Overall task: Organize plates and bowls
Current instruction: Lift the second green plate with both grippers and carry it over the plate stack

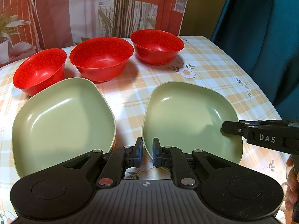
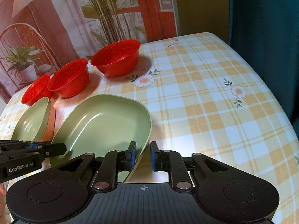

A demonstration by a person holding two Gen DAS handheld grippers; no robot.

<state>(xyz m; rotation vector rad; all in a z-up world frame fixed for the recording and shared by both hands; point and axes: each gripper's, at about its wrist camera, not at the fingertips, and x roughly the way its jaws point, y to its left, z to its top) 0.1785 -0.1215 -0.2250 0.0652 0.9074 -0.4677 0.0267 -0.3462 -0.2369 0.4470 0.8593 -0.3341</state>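
Two green square plates lie on the checked tablecloth. The right plate [image 1: 188, 119] [image 2: 104, 128] has both grippers at its rim. My left gripper [image 1: 147, 153] straddles its near-left rim with a narrow gap, pads not clearly pressing. My right gripper [image 2: 143, 155] straddles its near-right rim, also slightly open. The left plate [image 1: 63, 121] [image 2: 31, 123] sits on top of an orange plate [image 2: 50, 125]. Three red bowls stand in a row behind: left [image 1: 40, 71], middle [image 1: 101, 57], right [image 1: 157, 45].
The table's right edge [image 2: 276, 100] borders a dark teal curtain [image 1: 261, 46]. A printed backdrop [image 1: 112, 9] with plants and a chair hangs behind the table. Bare tablecloth [image 2: 205, 93] lies to the right of the plates.
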